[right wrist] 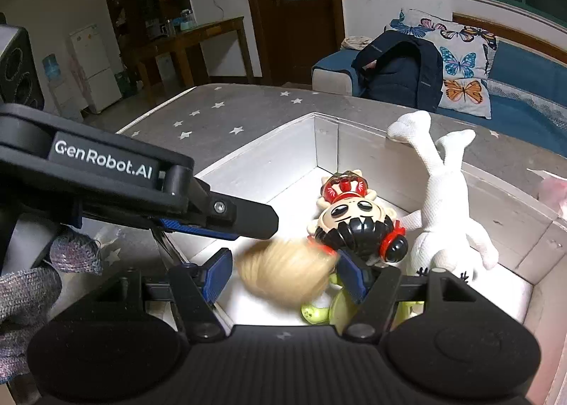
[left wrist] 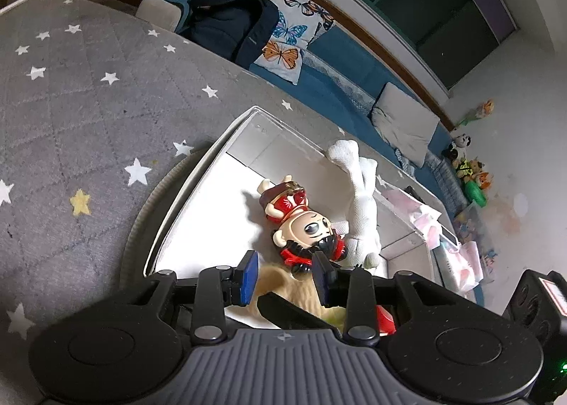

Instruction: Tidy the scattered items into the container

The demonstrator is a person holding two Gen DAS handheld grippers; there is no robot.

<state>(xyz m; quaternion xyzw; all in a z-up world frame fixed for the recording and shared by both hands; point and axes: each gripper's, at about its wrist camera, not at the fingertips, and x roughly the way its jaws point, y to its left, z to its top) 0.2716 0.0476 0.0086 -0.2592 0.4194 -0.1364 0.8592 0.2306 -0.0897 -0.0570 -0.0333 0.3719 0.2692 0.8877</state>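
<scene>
A white box point(left wrist: 198, 171) point(right wrist: 255, 164) sits on the grey star-patterned surface. Inside lie a figurine with a red crown and black hair point(left wrist: 301, 220) point(right wrist: 354, 217), a white plush doll point(left wrist: 361, 206) point(right wrist: 446, 199) leaning on the far wall, a blond furry toy point(right wrist: 287, 273) point(left wrist: 283, 284) and a green toy point(right wrist: 319, 311). My left gripper point(left wrist: 285, 275) is open over the box, above the blond toy. My right gripper point(right wrist: 283, 275) is open with the blurred blond toy between its fingers, not clamped. The left gripper's arm point(right wrist: 141, 192) crosses the right wrist view.
A blue sofa point(right wrist: 524, 86) with a butterfly pillow point(right wrist: 460, 57) and a dark backpack point(right wrist: 400, 68) stands behind. A second clear container with pink items point(left wrist: 450, 245) sits to the right. A speaker point(left wrist: 535, 305) is close on the right. Toys point(left wrist: 471, 171) line the floor by the wall.
</scene>
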